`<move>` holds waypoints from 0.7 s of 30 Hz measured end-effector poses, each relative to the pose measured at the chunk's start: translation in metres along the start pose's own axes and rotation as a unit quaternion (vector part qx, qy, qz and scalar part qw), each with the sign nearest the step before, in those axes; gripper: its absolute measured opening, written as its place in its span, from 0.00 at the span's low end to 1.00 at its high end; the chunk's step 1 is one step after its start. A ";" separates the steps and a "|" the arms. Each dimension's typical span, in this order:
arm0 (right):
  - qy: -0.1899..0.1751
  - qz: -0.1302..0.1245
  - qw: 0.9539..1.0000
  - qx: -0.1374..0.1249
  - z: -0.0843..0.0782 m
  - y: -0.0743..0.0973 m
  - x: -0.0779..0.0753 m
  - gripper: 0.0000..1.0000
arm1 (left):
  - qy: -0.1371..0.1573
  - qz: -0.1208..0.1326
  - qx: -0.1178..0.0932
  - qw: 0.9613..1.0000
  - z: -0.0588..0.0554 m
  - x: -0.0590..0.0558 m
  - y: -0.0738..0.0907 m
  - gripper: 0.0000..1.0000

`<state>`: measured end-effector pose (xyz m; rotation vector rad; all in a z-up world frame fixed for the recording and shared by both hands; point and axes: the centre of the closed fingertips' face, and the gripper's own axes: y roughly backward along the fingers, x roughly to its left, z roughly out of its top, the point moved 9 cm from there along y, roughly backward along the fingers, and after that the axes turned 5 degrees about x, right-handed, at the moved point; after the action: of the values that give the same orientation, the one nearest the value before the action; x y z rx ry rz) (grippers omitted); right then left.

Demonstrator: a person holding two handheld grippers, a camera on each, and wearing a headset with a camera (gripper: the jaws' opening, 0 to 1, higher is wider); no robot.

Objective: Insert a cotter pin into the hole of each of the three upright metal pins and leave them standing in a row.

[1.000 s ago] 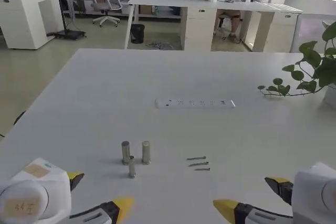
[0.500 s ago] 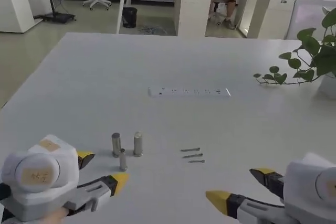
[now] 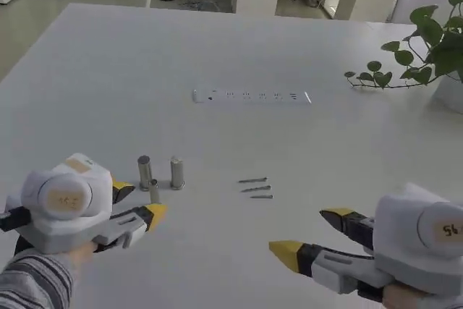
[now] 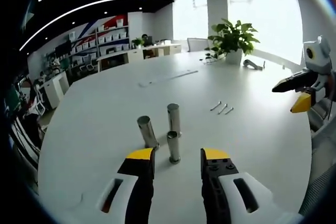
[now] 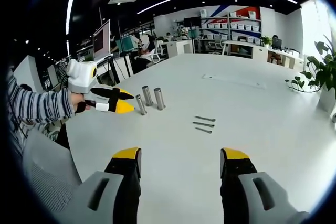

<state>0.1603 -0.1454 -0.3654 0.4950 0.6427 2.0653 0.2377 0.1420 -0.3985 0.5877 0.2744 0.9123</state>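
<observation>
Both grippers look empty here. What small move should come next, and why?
Probably ease the left gripper forward and close it on the nearest metal pin, which stands upright just beyond its open jaws. The right gripper is open too, and the three cotter pins lie loose nearby.

Worktop (image 3: 217,48): white, smooth, matt w/ faint sheen. Metal pins (image 3: 176,173): grey metal, smooth, dull shine. Cotter pins (image 3: 256,189): thin grey metal. Left gripper (image 3: 145,199), right gripper (image 3: 300,229): white plastic shells, semi-gloss, yellow tips. Sleeve (image 3: 32,284): striped cloth.
</observation>
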 end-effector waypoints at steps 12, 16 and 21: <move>0.008 0.008 1.000 0.013 0.001 -0.016 -0.006 0.56 | -0.001 -0.025 0.006 1.000 -0.003 0.006 -0.031 0.16; 0.008 0.006 1.000 0.018 0.002 -0.020 -0.009 0.56 | 0.004 -0.025 0.009 1.000 -0.004 0.007 -0.035 0.11; 0.011 0.003 1.000 0.025 0.003 -0.024 -0.010 0.56 | 0.006 -0.026 0.008 1.000 -0.004 0.005 -0.036 0.06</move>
<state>0.1822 -0.1419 -0.3788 0.5049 0.7071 2.0671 0.2625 0.1308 -0.4226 0.5872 0.3069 0.8643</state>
